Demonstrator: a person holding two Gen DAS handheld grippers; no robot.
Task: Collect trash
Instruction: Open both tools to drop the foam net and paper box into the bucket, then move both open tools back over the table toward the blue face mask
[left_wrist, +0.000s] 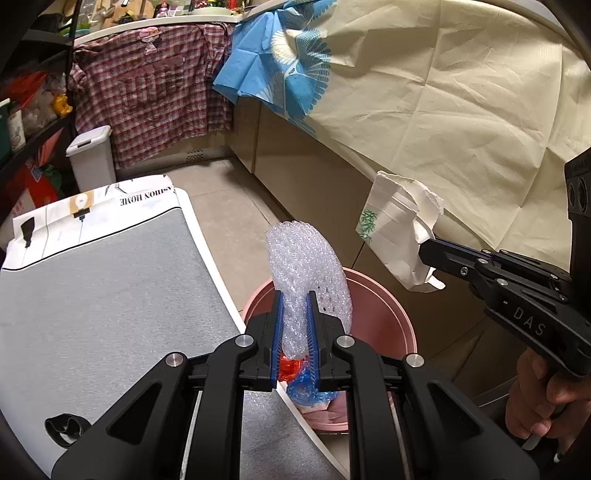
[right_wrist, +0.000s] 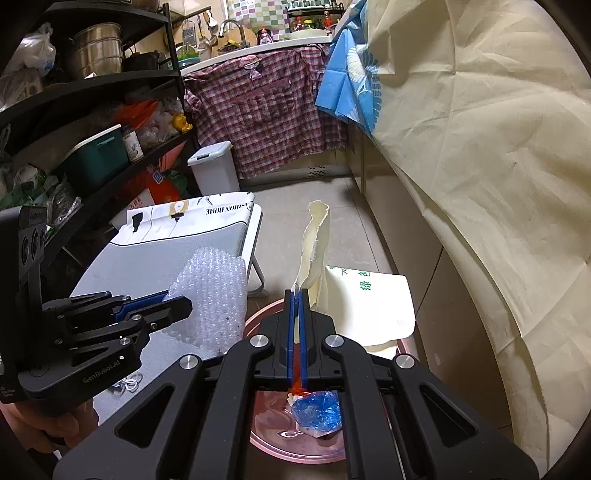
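Over round pink plastic bin (left_wrist: 384, 306): L gripper (left_wrist: 295, 299) fingers clamp clear bubble-wrap wad (left_wrist: 303, 258), R gripper (right_wrist: 296, 295) fingers pinch torn white paper bag (right_wrist: 369, 302)

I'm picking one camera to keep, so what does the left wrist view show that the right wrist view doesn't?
Only the left wrist view: the bubble wrap clamped between the left tool's fingers, and the paper bag's broad face with a green print. Only the right wrist view: the shelf's metal pot, the sink tap, and the bag's torn edge between the right tool's fingers. Both: pink bin, small table, white lidded bin.
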